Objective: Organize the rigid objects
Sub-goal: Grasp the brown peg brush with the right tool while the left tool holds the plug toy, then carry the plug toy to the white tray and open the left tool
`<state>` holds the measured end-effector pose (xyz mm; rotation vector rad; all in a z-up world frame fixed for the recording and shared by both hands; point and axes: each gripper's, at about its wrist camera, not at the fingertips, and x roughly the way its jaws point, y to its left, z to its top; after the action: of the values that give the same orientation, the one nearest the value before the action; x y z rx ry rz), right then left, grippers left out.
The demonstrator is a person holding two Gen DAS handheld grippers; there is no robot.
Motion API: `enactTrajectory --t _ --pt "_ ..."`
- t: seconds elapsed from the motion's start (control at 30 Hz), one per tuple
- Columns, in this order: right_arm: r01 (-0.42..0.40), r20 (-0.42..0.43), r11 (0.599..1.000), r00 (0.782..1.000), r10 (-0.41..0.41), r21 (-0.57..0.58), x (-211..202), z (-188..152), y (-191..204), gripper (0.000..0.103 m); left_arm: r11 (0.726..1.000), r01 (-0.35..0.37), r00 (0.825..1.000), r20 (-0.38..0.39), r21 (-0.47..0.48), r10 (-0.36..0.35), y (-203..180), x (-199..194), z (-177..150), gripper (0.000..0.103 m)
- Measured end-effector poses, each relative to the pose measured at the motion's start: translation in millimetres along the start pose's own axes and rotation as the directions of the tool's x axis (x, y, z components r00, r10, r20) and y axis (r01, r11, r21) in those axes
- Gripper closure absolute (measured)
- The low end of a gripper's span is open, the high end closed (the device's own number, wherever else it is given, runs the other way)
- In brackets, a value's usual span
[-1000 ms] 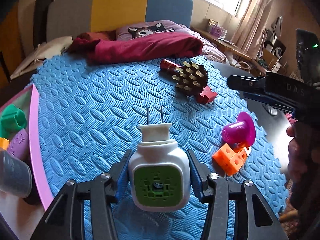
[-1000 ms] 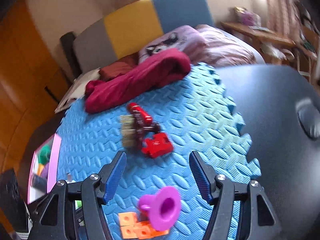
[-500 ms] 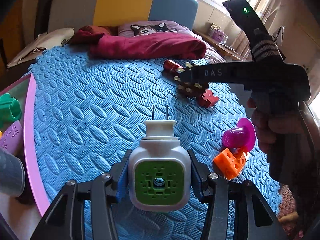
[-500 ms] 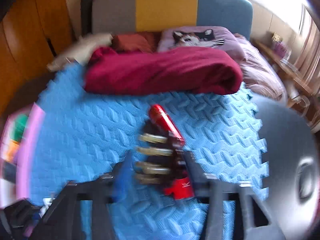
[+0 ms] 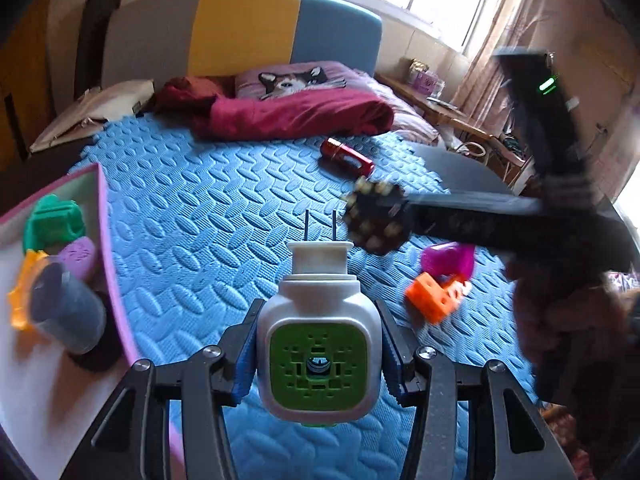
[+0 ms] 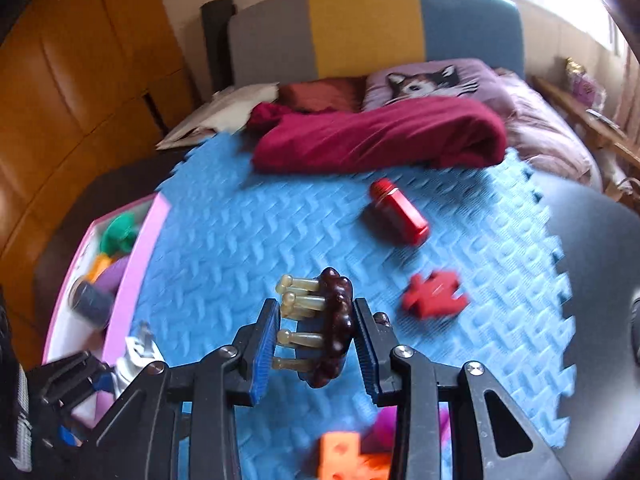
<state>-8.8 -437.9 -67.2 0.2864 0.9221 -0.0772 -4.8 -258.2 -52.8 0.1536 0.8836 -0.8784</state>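
Observation:
My left gripper [image 5: 318, 346] is shut on a white plug-in device with a green face [image 5: 318, 354], its two prongs pointing away, held above the blue foam mat [image 5: 192, 216]. My right gripper [image 6: 316, 344] is shut on a dark brown massage brush with pale pegs [image 6: 326, 326] and holds it off the mat; the brush also shows in the left wrist view [image 5: 376, 222]. A pink-rimmed tray [image 5: 110, 256] with several toys sits at the mat's left edge, also in the right wrist view [image 6: 132, 280].
On the mat lie a red cylinder [image 6: 398, 212], a red puzzle piece [image 6: 434, 294], an orange block [image 5: 434, 300] and a magenta funnel-shaped toy [image 5: 448, 258]. A dark red blanket [image 6: 380, 136] lies at the mat's far edge. A black table edge [image 6: 600, 264] is on the right.
My right gripper dropped onto the brush, closed on it and lifted it clear of the red cylinder and puzzle piece. My left gripper kept the plug-in device and shifted slightly toward the tray.

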Motion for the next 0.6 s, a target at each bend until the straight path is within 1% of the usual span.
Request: enactTrajectory --t 0.03,0.1,0.27,0.4,0.5,0.53,0.6 --pt "-0.007 -0.016 1.000 1.000 0.007 -0.003 5 -4 1 0.067 1.000 -0.002 1.000 0.008 0.009 0.002 -1 -8 -2 0.051" --pt "-0.015 0.000 1.000 1.000 0.015 0.001 4 -8 1 0.067 1.000 -0.002 1.000 0.027 0.021 0.001 -2 -22 -6 0.051" --pt "-0.038 0.006 0.999 0.999 0.038 0.025 3 -9 -5 0.067 1.000 -0.002 0.996 0.092 0.031 -0.001 5 -64 -12 0.051" --pt "0.000 0.016 1.000 1.000 0.001 -0.026 2 -11 3 0.067 1.000 -0.012 0.990 0.137 -0.027 0.016 28 -100 -13 0.051" --pt "0.017 0.022 0.999 1.000 -0.016 -0.046 3 -12 7 0.067 0.992 -0.038 0.982 0.179 -0.124 0.060 63 -129 -11 0.051" --pt "0.024 0.025 0.998 0.999 -0.023 -0.056 3 -12 8 0.067 0.984 -0.071 0.976 0.194 -0.161 0.102 79 -138 -9 0.051" --pt "0.036 0.028 0.997 0.999 -0.034 -0.074 3 -12 11 0.067 0.967 -0.140 0.964 0.196 -0.212 0.182 104 -146 -7 0.051"
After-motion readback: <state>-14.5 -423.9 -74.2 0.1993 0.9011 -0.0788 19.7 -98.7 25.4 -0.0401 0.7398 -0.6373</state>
